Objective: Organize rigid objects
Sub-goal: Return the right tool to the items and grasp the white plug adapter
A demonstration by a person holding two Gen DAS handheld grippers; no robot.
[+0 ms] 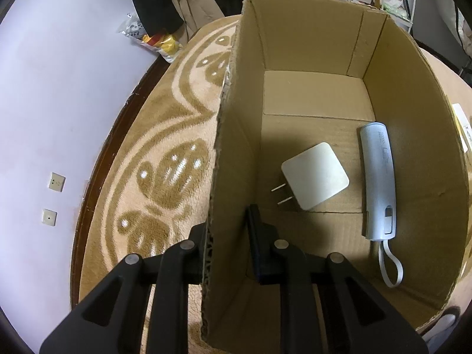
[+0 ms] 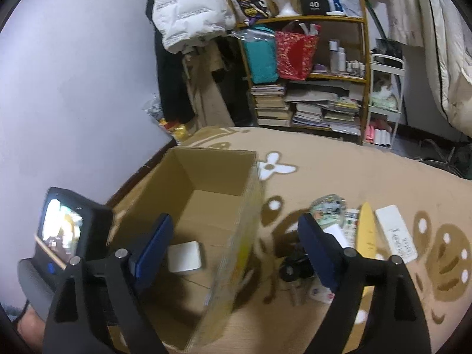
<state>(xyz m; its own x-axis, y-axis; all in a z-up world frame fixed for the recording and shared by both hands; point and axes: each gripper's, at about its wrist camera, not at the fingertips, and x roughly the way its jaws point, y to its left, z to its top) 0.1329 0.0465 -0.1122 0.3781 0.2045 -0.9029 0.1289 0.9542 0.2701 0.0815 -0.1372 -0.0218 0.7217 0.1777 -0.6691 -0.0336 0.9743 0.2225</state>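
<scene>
The left gripper [image 1: 227, 244] pinches the cardboard box [image 1: 233, 135] wall at lower centre, steadying it. The charger [image 1: 315, 176] lies inside. The right gripper [image 2: 236, 247] hangs wide apart, empty; it should swing toward the clutter [image 2: 333, 230] at lower right.

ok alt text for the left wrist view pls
The left gripper straddles the left wall of an open brown cardboard box, one finger on each side. Inside lie a square white plug charger and a pale grey cylindrical device with a strap. A beige patterned rug lies underneath.

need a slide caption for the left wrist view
Left gripper straddling the cardboard box wall; white charger and power bank inside.
</scene>
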